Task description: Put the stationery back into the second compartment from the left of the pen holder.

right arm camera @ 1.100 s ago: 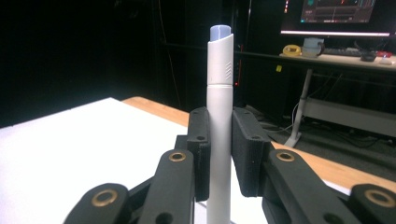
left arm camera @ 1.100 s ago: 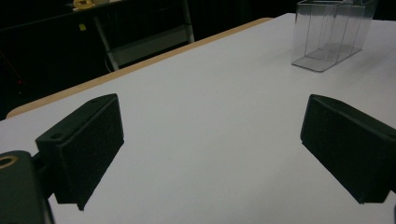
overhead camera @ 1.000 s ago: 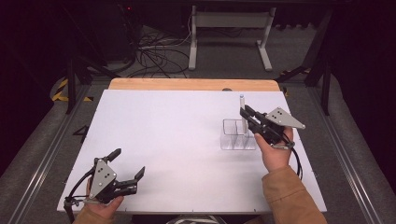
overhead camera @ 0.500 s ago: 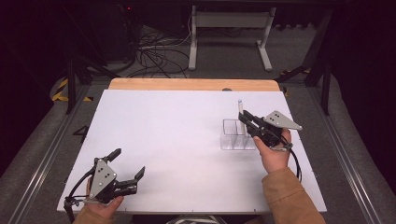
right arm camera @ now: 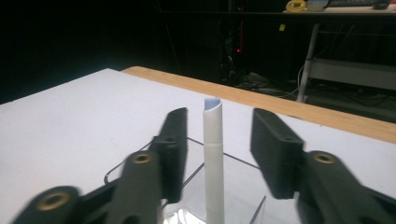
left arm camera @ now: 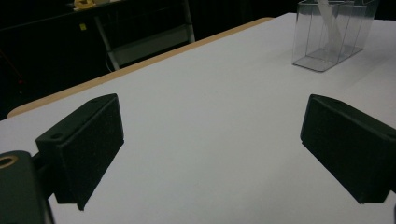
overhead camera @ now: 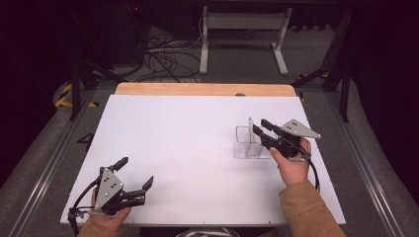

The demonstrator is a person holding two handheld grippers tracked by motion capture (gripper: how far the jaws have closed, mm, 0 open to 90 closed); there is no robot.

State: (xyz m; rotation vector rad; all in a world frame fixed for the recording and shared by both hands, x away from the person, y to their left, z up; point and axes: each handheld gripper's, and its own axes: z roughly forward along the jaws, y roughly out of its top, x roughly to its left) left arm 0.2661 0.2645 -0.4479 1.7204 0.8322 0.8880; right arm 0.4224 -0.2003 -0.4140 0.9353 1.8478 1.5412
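A clear plastic box stands on the right half of the white table. A white tube stands upright in it, leaning slightly. My right gripper is just above the box. Its jaws have just been opening and now stand apart on either side of the tube without touching it. In the right gripper view the gripper straddles the tube's top. My left gripper rests open near the front left edge, with nothing between its fingers. In the left gripper view, past that gripper, the box appears far off.
A wooden strip runs along the table's far edge. Beyond it are a metal stand and cables on the dark floor. Bare white tabletop lies between the two grippers.
The right gripper's jaws, shut on the white tube before, now stand open around it. The tube has sunk into the clear box. The left gripper has not moved.
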